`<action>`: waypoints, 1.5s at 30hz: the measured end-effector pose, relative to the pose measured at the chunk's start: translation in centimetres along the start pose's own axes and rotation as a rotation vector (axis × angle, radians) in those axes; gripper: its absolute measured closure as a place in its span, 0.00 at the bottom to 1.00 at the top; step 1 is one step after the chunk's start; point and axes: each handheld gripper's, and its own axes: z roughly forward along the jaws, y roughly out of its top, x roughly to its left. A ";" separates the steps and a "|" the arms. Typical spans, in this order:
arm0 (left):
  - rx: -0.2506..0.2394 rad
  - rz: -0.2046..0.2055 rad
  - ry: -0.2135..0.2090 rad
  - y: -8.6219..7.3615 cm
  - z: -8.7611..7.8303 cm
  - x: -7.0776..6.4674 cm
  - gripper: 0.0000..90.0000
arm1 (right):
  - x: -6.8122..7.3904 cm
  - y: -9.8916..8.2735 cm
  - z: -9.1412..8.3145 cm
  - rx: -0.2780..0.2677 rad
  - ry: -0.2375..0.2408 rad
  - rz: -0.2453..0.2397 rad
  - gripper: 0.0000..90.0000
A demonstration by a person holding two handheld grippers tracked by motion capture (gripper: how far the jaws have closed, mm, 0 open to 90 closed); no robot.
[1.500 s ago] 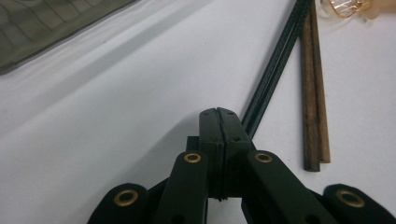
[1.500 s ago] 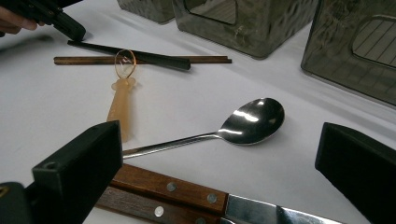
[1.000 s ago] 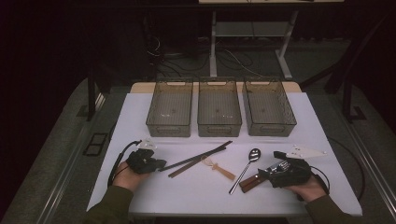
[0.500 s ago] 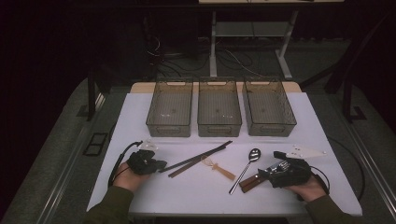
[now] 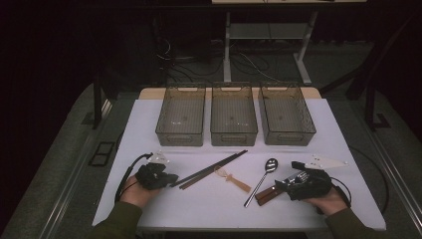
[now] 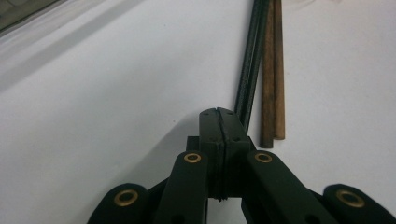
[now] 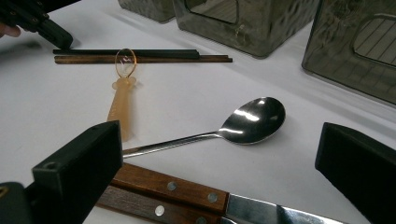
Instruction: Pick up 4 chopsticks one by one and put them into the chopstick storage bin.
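Note:
My left gripper (image 5: 170, 179) rests on the white table at the near left, jaws shut with nothing between them; its tip (image 6: 218, 113) sits just beside the near end of the black chopsticks (image 6: 254, 60) and the brown chopsticks (image 6: 273, 70). My right gripper (image 5: 286, 175) lies at the near right, jaws open wide (image 7: 215, 140), over the wooden handles of two knives (image 7: 173, 186). A metal spoon (image 7: 254, 116) lies just beyond them. An amber plastic spoon (image 7: 122, 100) lies between the metal spoon (image 5: 261, 179) and the chopsticks (image 5: 211, 169).
Three smoky see-through bins (image 5: 181, 117) (image 5: 233, 115) (image 5: 285, 114) stand in a row at the back of the table (image 5: 338, 134). Beyond the table are a dark floor, cables and a desk frame. The near table edge runs just under both hands.

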 end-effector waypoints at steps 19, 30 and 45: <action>0.009 -0.001 -0.002 -0.2 -0.2 -0.7 0.99 | 0.0 0.0 0.0 0.000 0.000 -0.001 0.01; 0.006 0.012 0.013 -0.6 -0.4 -1.1 0.99 | 0.0 0.0 0.0 0.000 -0.001 -0.001 0.01; -0.084 0.016 0.013 -0.1 -1.1 -0.3 0.75 | 0.1 0.0 0.1 0.004 0.001 -0.002 0.01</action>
